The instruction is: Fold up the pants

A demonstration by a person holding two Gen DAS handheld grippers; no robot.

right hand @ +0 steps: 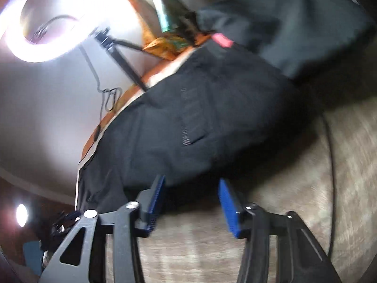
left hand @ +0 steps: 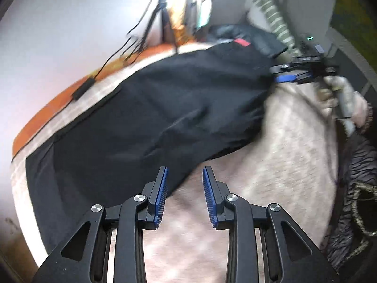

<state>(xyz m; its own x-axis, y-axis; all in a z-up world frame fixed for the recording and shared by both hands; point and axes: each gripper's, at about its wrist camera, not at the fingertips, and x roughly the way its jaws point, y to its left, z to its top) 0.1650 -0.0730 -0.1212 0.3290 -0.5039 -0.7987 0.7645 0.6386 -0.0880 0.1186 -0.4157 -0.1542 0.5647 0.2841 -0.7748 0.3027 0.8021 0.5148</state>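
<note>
Black pants [left hand: 153,118] lie spread on a beige blanket [left hand: 282,141]; they also show in the right wrist view [right hand: 200,122], with a zipped pocket. My left gripper [left hand: 185,176] is open and empty, its fingers just at the near edge of the pants. My right gripper [right hand: 192,186] is open and empty at the pants' near edge; it also shows in the left wrist view [left hand: 282,73], held by a hand at the pants' far right end.
A second dark garment with a red tag [right hand: 294,30] lies beyond the pants. A ring light on a stand [right hand: 42,23] and cables [left hand: 113,56] stand past the orange bed edge [left hand: 59,99]. A striped pillow [left hand: 271,11] lies at the back.
</note>
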